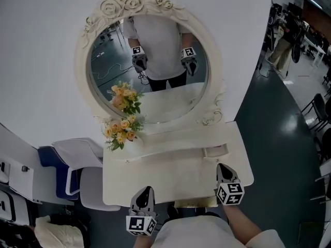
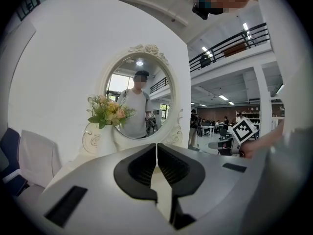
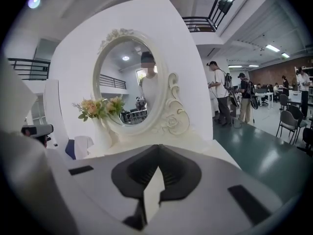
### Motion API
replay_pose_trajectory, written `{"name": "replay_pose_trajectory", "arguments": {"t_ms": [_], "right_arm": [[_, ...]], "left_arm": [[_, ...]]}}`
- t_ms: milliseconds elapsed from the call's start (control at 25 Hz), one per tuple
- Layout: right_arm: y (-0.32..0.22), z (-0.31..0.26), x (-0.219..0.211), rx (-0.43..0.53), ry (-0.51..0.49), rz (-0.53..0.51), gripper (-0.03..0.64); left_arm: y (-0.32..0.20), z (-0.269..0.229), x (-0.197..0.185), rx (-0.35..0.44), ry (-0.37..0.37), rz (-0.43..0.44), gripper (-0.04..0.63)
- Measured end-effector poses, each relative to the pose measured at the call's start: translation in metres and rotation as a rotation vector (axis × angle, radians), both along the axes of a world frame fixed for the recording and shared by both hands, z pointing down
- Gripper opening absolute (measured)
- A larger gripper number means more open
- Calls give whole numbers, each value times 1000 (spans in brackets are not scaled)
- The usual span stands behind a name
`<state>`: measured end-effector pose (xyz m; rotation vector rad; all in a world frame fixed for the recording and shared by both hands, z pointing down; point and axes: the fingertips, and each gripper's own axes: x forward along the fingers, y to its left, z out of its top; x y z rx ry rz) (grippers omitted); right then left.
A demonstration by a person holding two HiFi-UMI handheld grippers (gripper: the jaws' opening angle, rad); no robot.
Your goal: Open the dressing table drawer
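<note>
The cream dressing table (image 1: 170,177) stands against a white wall under an oval mirror (image 1: 155,94) with a carved rose frame. My left gripper (image 1: 147,189) hovers over the table's front edge, shut and empty; in its own view the left gripper (image 2: 156,146) points at the mirror. My right gripper (image 1: 222,165) hangs above the table's right front part, also shut on nothing, as the right gripper (image 3: 158,148) shows. A small shallow drawer (image 1: 214,150) sits at the right of the raised shelf. A yellowish strip (image 1: 195,204) shows under the front edge; whether it is a drawer I cannot tell.
A bunch of orange flowers (image 1: 121,130) stands at the table's back left. White and blue chairs (image 1: 77,161) crowd the table's left side. Dark green floor (image 1: 279,138) lies to the right, with people and black chairs (image 3: 288,121) farther off.
</note>
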<state>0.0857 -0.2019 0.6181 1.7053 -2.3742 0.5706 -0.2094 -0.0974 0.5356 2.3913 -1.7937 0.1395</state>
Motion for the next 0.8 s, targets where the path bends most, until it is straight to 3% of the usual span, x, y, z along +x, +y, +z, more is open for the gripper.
{"name": "replay_pose_trajectory", "arguments": {"t_ms": [520, 800], "right_arm": [[19, -90, -48, 248, -68, -115, 8], [21, -92, -65, 259, -55, -145, 6]], "left_arm": [[-21, -13, -11, 44, 0, 32, 25], [-25, -20, -20, 59, 5, 28, 26]]}}
